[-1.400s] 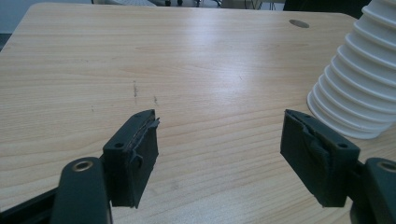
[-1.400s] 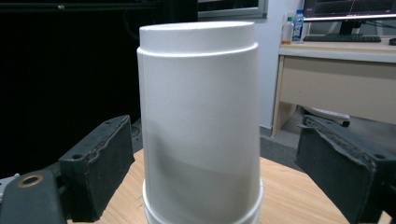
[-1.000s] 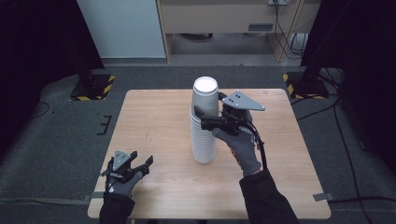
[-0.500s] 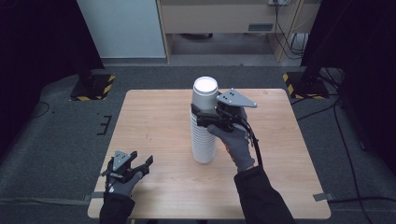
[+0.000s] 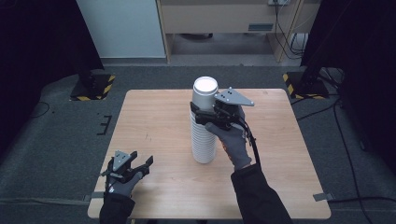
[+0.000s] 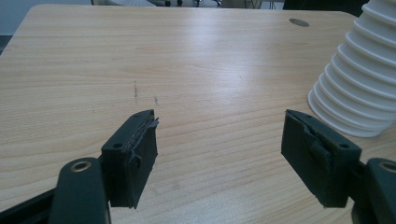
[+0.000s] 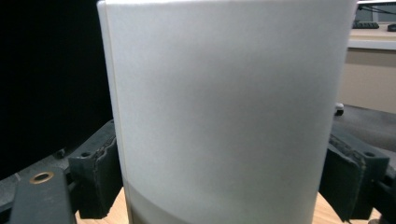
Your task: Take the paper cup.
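Observation:
A tall stack of white paper cups (image 5: 204,142), mouths down, stands at the middle of the wooden table (image 5: 154,116). My right gripper (image 5: 201,113) reaches in from the right at the top cup (image 5: 204,93). In the right gripper view the top cup (image 7: 224,107) sits between the jaws, and both pads (image 7: 100,172) press its sides, so the gripper is shut on it. My left gripper (image 5: 142,161) rests low at the table's near left corner. In the left gripper view it (image 6: 219,149) stands open with bare wood between its jaws and the stack's base (image 6: 359,88) at the right.
Dark floor surrounds the table. Stands with yellow-black striped feet (image 5: 93,88) sit at the far left and far right (image 5: 303,84). A light cabinet (image 5: 224,18) is beyond the far edge. A small round hole (image 6: 299,22) marks the tabletop.
My right gripper has shifted slightly left and settled around the top cup. The left gripper has stayed where it was.

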Motion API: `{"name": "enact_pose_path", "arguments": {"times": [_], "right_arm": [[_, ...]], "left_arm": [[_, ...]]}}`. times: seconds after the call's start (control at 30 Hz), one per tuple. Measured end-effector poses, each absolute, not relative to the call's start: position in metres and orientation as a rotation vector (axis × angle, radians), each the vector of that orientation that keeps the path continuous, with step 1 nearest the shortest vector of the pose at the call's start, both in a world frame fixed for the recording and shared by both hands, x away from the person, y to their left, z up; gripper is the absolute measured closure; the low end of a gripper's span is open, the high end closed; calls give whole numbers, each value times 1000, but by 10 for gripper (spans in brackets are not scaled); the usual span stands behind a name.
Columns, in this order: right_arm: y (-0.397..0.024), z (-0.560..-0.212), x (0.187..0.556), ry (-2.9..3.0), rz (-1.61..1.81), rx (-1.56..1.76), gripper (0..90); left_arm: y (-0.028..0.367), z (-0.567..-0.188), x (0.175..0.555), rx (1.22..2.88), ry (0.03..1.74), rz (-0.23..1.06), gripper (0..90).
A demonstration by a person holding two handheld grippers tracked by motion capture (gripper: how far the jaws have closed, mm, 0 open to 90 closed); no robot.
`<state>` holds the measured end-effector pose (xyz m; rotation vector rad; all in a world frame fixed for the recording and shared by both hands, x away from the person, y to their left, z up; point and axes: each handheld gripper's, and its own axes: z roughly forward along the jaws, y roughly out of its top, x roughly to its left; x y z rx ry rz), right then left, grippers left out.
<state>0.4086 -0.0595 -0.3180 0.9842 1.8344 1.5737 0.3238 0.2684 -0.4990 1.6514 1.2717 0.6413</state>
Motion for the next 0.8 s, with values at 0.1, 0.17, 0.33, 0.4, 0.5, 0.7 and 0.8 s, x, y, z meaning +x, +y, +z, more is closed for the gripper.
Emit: {"name": "enact_pose_path", "arguments": {"times": [0.1, 0.17, 0.33, 0.4, 0.5, 0.7, 0.8], "right_arm": [[-61, -314, 408, 1811, 1607, 987, 150], [-62, -310, 408, 1805, 1624, 990, 150], [-64, -302, 407, 1789, 1634, 981, 151], [-65, -295, 406, 1771, 1649, 973, 152], [-65, -290, 405, 1757, 1657, 969, 152], [-65, -279, 403, 1744, 1675, 952, 153], [-68, -271, 403, 1720, 1694, 955, 153]], "left_arm": [[268, -499, 324, 1648, 1270, 637, 253], [268, -499, 324, 1648, 1269, 636, 253], [268, -499, 324, 1662, 1267, 635, 256], [268, -500, 324, 1668, 1267, 637, 256], [268, -500, 324, 1672, 1267, 638, 257], [268, -500, 324, 1678, 1264, 641, 258], [268, -500, 324, 1678, 1265, 641, 257]]}}
